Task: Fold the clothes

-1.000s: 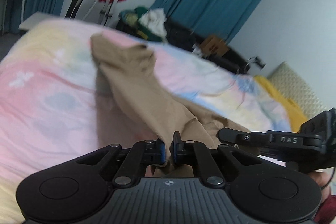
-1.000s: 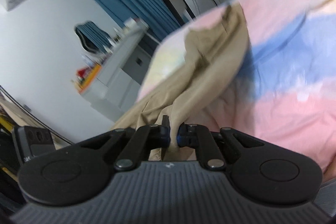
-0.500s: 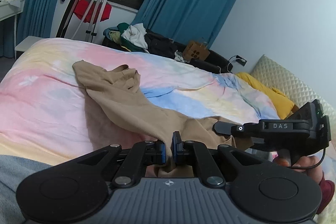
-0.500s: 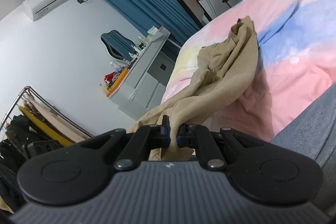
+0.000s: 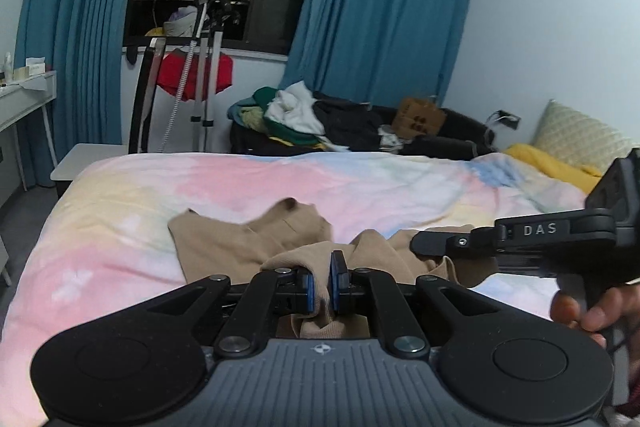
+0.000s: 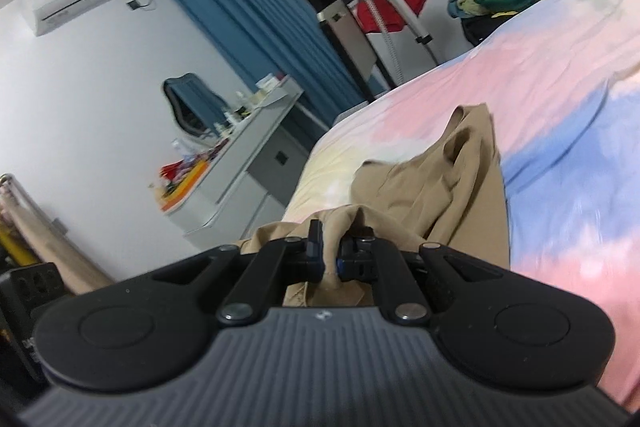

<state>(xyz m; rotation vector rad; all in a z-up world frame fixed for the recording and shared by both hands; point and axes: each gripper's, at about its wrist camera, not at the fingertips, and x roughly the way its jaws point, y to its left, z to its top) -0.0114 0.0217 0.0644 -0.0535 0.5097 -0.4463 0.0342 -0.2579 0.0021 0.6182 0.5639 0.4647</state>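
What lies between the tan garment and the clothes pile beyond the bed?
In the left wrist view, only bare pastel bedspread lies between the tan garment and the clothes pile.

One tan garment (image 5: 248,247) lies crumpled near the middle of one bed (image 5: 120,227) covered in pastel sheeting. Two hand-held grippers: the left hand-held gripper (image 5: 320,281) and the right hand-held gripper (image 6: 330,255), each pinching tan cloth. Two blue curtains (image 5: 384,7) flank one dark window. One clothes heap (image 5: 296,115) at far centre; one cardboard box (image 5: 420,115) far right; one yellow pillow (image 5: 552,165) right; one white table (image 6: 240,163) left.
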